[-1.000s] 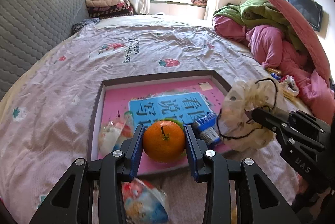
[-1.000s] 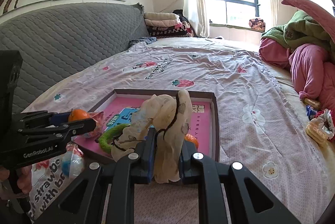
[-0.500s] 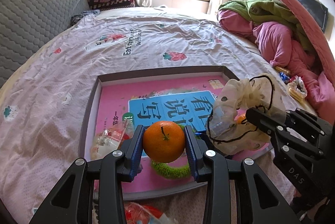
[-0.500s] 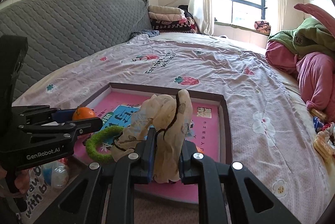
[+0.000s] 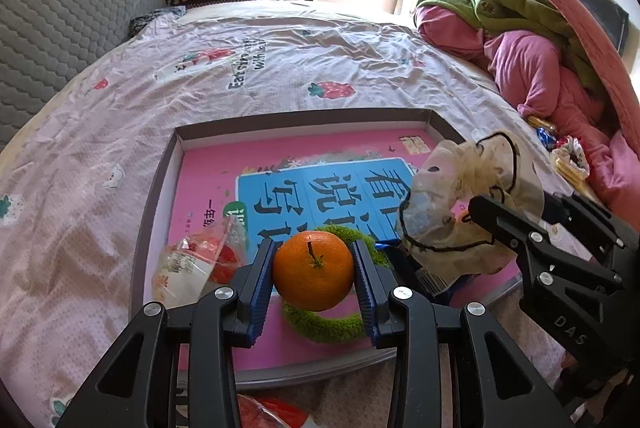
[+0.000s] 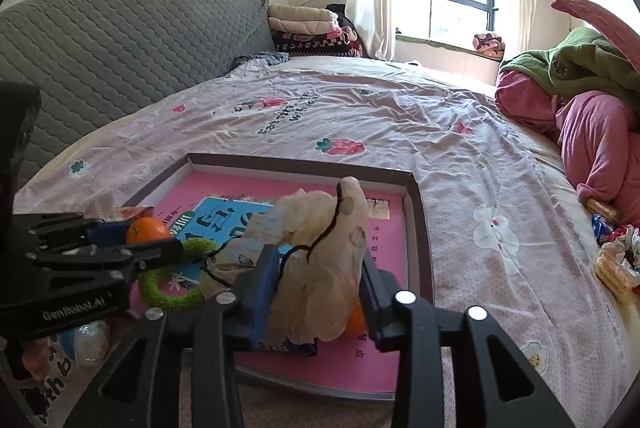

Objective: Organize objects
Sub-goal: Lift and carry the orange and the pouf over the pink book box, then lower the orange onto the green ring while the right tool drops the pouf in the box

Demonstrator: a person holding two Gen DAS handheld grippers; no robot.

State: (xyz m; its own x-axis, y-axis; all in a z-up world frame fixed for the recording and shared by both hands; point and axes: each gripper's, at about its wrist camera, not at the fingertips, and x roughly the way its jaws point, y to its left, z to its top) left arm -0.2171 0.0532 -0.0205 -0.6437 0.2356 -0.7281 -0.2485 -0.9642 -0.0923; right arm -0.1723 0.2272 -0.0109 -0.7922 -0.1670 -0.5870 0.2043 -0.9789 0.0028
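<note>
Right gripper (image 6: pixel 316 298) jaws just opened around scrunchie (image 6: pixel 320 248).

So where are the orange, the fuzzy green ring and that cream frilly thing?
orange (image 5: pixel 313 270), left wrist view, middle of the peel below the stem.
fuzzy green ring (image 6: pixel 158 290), right wrist view, lower left curve.
cream frilly thing (image 6: pixel 340 228), right wrist view, upper fabric between the parted jaws.
</note>
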